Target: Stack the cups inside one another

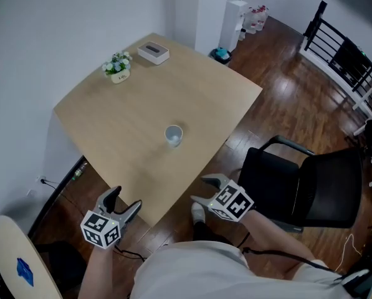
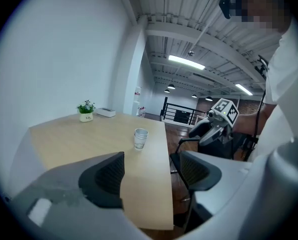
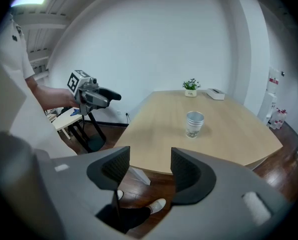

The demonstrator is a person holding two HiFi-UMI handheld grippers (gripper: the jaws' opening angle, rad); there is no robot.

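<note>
A stack of clear cups [image 1: 173, 135] stands upright near the middle of the light wooden table [image 1: 129, 129]; it also shows as a cup stack [image 2: 141, 138] in the left gripper view and a cup stack [image 3: 194, 123] in the right gripper view. My left gripper [image 1: 125, 205] hovers off the table's near corner, open and empty. My right gripper [image 1: 206, 189] hangs beside the table's near right edge, also open with nothing between its jaws. Both are well short of the cups.
A small potted plant [image 1: 118, 66] and a white box [image 1: 153, 53] sit at the table's far corner. A black chair [image 1: 310, 189] stands to the right on the wooden floor. A round stool top [image 1: 20, 260] is at the lower left.
</note>
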